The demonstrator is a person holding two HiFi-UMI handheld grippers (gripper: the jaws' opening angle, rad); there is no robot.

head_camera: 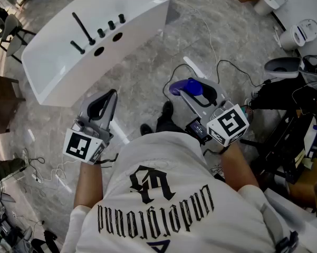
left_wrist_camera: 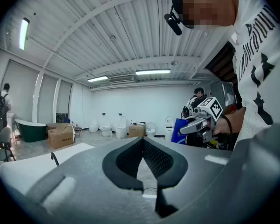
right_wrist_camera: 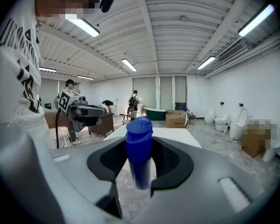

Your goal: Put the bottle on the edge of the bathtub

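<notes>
A blue bottle [head_camera: 185,87] with a rounded cap is held above the grey floor; my right gripper [head_camera: 183,92] is shut on it. In the right gripper view the bottle [right_wrist_camera: 139,153] stands upright between the black pads of that gripper [right_wrist_camera: 140,148]. The white bathtub [head_camera: 142,9] with black tap fittings [head_camera: 89,33] lies ahead to the left, apart from both grippers. It also shows beyond the bottle as a white bathtub [right_wrist_camera: 177,135]. My left gripper [head_camera: 112,95] hangs between me and the tub, its jaws closed with nothing in them. Seen from its own camera, the left gripper [left_wrist_camera: 142,141] has its tips touching.
White toilets [head_camera: 300,33] stand at the far right. Cables [head_camera: 227,67] trail over the floor near dark equipment [head_camera: 285,99]. A chair [head_camera: 8,28] stands left of the tub. Other people, cardboard boxes [left_wrist_camera: 60,135] and a dark green tub [right_wrist_camera: 154,112] are farther off.
</notes>
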